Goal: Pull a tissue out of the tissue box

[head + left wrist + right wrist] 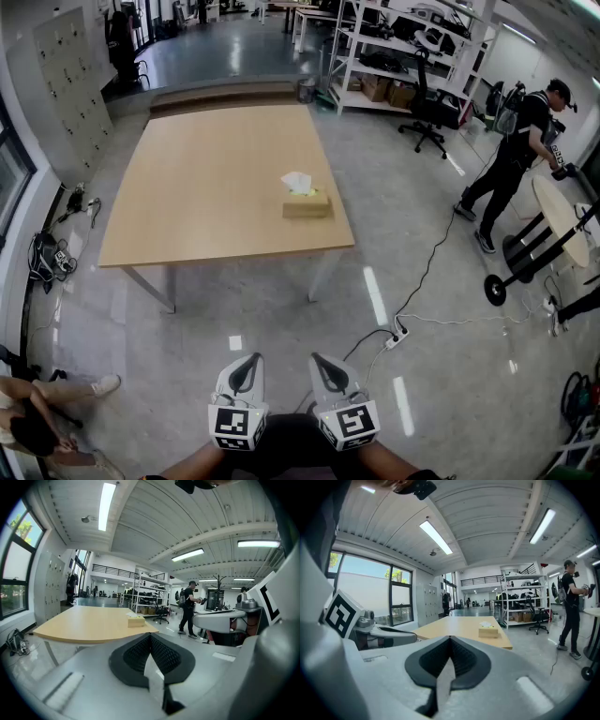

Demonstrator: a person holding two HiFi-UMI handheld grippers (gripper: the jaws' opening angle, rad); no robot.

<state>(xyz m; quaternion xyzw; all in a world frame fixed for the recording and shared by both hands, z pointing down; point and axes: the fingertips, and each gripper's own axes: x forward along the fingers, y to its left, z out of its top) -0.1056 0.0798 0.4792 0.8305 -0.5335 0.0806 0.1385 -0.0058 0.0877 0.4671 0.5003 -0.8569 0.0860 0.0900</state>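
- The wooden table [187, 197] is standing well ahead of both grippers, its pale top looking smooth and flat, on thin metal legs over a glossy grey floor [281, 319].
- The left gripper [150, 637] is pointing towards the table, with its dark ribbed pads pressing together and nothing between them.
- The tissue box [307, 207] is sitting on the table near its right edge, toward the near corner. It is looking like a low tan cardboard block. It is probably light enough to slide or lift when the sheet is tugged, so steadying it with one gripper seems wise.
- The tissue [297, 181] is poking up from the box's top as a white crumpled peak. It is likely soft, thin and easy to tear, so pinching that raised tuft gently and drawing it straight up seems the best hold.
- The right gripper [450, 641] is likewise pressing its ribbed pads shut on nothing, well apart from the box.
- A person [514, 155] in dark clothes is standing at the far right, away from the table.
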